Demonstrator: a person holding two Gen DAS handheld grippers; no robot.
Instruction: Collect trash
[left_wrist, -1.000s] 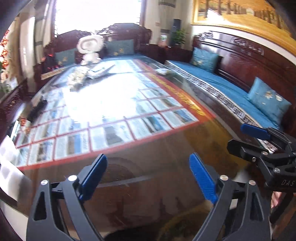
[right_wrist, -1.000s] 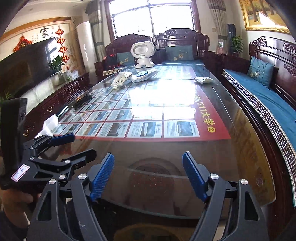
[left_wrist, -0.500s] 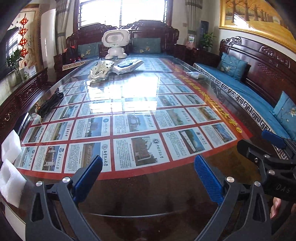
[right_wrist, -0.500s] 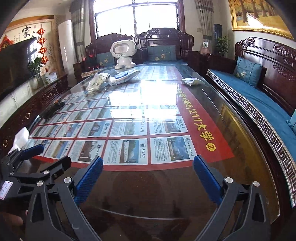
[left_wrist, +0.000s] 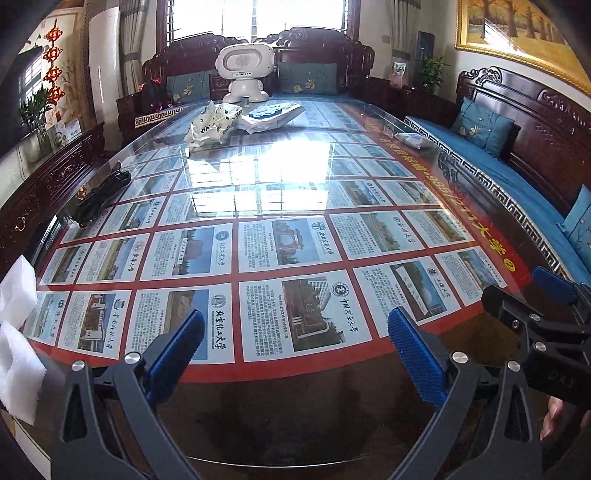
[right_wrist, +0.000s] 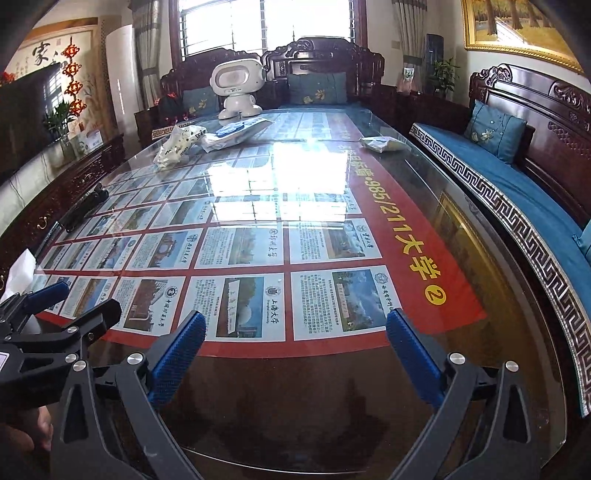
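Note:
My left gripper (left_wrist: 295, 332) hangs open and empty over the near end of a long glass-topped table (left_wrist: 295, 398). My right gripper (right_wrist: 295, 332) is open and empty beside it, to the right. Far down the table lie a crumpled white wrapper (left_wrist: 212, 125) (right_wrist: 177, 144), a flat white and blue bag (left_wrist: 269, 116) (right_wrist: 236, 133) and a small flat packet (left_wrist: 412, 139) (right_wrist: 382, 143) near the right edge. Two white foam pieces (left_wrist: 16, 332) lie at the table's near left corner, left of my left gripper.
A printed poster (right_wrist: 258, 258) of framed pictures lies under the glass. A black cable bundle (left_wrist: 99, 195) rests at the left edge. A white toy robot (left_wrist: 245, 72) stands at the far end. Carved wooden benches with blue cushions (right_wrist: 517, 177) line the right side and the far end.
Both grippers have moved forward and down over the table, and the left view swung level. Both pairs of jaws stand wider than a second ago.

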